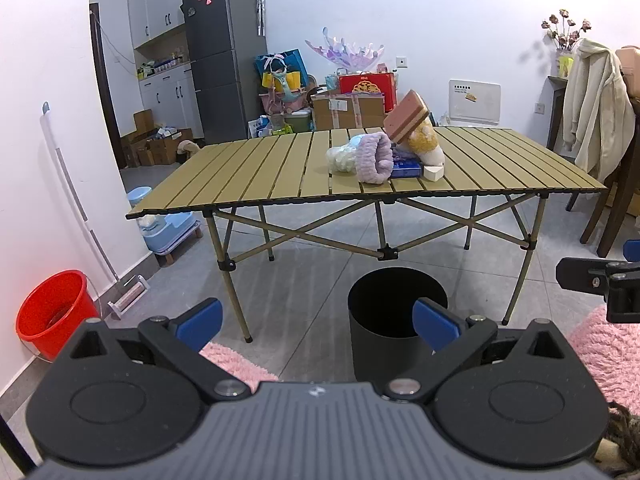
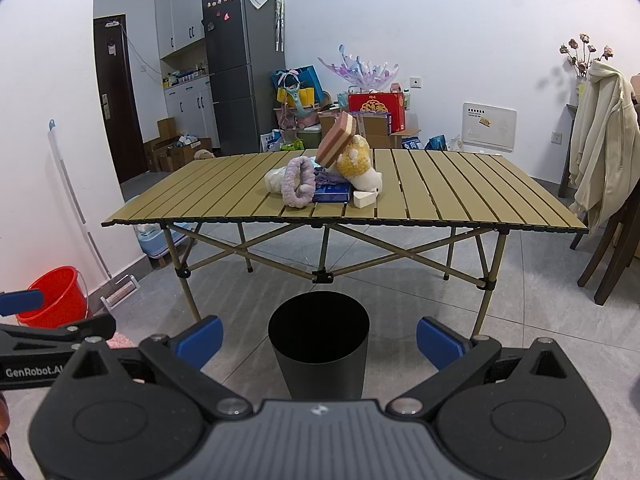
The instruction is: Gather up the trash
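Observation:
A black round bin point(image 1: 396, 320) point(image 2: 320, 376) stands on the floor in front of a folding slat table point(image 1: 248, 176) point(image 2: 460, 192). A pile lies on the table: a purple fluffy band point(image 1: 374, 158) point(image 2: 298, 182), a pink sponge point(image 1: 406, 120) point(image 2: 336, 140) leaning on a yellow plush point(image 1: 426, 144) point(image 2: 354, 160), a blue packet point(image 1: 406, 169) point(image 2: 332, 193), a white block point(image 1: 434, 172) point(image 2: 364, 199) and a crumpled white bag point(image 1: 340, 158) point(image 2: 274, 180). My left gripper point(image 1: 318, 326) and right gripper point(image 2: 320, 342) are both open and hold nothing, low and well short of the table.
A red bucket point(image 1: 52, 312) point(image 2: 60, 296) and a mop point(image 1: 80, 208) are by the left wall. On the right stands a wooden chair point(image 2: 612, 256) with a cream coat. Boxes and a fridge point(image 1: 224, 60) line the back wall. Pink fluffy fabric point(image 1: 608, 344) lies close by.

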Demonstrator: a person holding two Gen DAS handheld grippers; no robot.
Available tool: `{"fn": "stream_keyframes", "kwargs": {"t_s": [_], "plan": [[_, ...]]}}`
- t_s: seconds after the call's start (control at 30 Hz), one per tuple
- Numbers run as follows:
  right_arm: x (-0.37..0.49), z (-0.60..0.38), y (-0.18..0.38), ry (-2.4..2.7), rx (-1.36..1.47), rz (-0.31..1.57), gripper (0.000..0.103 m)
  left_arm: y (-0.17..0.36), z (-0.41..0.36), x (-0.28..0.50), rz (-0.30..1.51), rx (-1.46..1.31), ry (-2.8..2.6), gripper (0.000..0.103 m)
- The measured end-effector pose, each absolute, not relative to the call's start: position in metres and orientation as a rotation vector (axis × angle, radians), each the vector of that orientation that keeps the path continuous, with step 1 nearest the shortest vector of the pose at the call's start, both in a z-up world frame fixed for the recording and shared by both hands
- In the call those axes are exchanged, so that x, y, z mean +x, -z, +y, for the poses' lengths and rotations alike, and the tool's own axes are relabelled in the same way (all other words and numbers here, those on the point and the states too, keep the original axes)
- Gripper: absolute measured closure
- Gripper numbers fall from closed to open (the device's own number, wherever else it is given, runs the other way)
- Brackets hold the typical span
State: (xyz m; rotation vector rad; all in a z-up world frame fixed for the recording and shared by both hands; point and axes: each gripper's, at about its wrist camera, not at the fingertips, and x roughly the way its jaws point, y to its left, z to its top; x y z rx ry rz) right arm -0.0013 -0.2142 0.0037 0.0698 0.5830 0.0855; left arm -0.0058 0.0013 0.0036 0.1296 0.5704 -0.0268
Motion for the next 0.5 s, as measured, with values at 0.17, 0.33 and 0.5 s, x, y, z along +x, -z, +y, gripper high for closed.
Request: {"fn": "stream_keyframes", "kwargs": {"t_s": [0.17,0.33,0.5], "plan": [[-0.0012,-0.2143,-0.0037,-0.086,0.07,0.583,0.0,-0.0045,0.0016,-0.0058,0.568,0.13,0.027,0.0],[-0.0012,-0.2143,-0.0037,-0.085,0.07,0.583,0.0,-0.0047,0.0016,-0.0058,0.568,0.13,0.028,0.0],[-0.0013,-0.2144,-0.0038,-0.086,0.07,0.582,0.0,-0.0046,0.0019,-0.0062,0.568,0.13,0.026,0.0]]}}
